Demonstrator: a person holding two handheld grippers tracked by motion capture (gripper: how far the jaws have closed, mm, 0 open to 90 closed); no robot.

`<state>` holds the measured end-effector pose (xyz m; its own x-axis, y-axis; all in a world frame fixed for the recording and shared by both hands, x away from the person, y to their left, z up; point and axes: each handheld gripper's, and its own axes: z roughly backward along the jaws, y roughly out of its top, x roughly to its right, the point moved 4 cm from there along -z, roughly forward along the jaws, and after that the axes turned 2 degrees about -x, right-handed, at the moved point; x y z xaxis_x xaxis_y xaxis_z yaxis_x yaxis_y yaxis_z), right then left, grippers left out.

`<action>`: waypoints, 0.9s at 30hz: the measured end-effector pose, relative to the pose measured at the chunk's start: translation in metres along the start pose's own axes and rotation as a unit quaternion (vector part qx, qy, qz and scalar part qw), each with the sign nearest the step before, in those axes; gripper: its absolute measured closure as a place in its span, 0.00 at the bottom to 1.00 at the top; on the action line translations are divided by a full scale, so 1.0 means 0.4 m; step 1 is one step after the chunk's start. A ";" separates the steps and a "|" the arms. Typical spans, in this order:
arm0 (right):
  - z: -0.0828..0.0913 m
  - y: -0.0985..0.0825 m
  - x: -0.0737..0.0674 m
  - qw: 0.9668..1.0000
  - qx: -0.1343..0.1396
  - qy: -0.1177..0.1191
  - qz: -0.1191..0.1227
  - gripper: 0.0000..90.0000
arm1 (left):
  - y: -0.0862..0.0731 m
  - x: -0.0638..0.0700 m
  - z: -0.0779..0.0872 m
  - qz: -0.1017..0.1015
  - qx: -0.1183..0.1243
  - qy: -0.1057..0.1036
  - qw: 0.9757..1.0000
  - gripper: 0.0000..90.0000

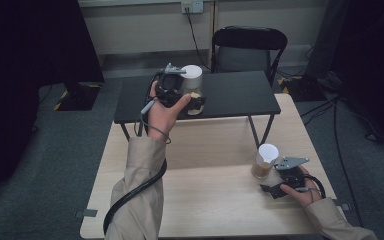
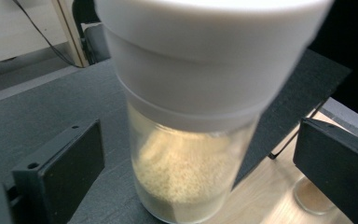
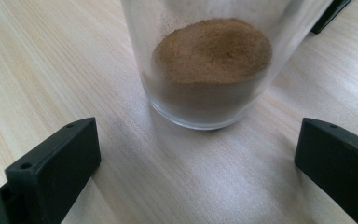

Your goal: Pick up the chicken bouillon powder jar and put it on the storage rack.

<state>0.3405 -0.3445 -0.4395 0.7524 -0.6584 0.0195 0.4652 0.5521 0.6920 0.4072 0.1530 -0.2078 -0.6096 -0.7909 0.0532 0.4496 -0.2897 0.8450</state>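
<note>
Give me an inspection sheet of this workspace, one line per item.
Surface: light wooden table; black table behind it.
Job's things: white-capped jar of pale granules on the black table; white-capped jar of brown powder on the wooden table.
Clutter: nothing seen.
Grippers: left tool open around the pale jar; right tool open, short of the brown jar.
Cables: black cable along the left sleeve.
Surroundings: black chair, wall socket.

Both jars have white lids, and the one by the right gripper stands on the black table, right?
Not quite. The jar by the right gripper stands on the light wooden table, as the high view shows. Both lids are white.
</note>
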 end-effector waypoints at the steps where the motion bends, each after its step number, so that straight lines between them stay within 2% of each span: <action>1: 0.000 0.000 0.000 1.000 0.000 0.000 0.000 0.00 | -0.003 0.001 0.000 -0.002 -0.001 -0.001 1.000 0.02; 27: 0.000 0.000 0.000 1.000 0.000 0.000 0.000 0.00 | -0.097 0.019 0.005 0.001 0.007 -0.022 1.000 0.03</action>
<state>0.3405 -0.3445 -0.4396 0.7524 -0.6584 0.0196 0.4648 0.5519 0.6923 0.3840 0.1591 -0.2391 -0.6375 -0.7666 0.0775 0.4418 -0.2812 0.8519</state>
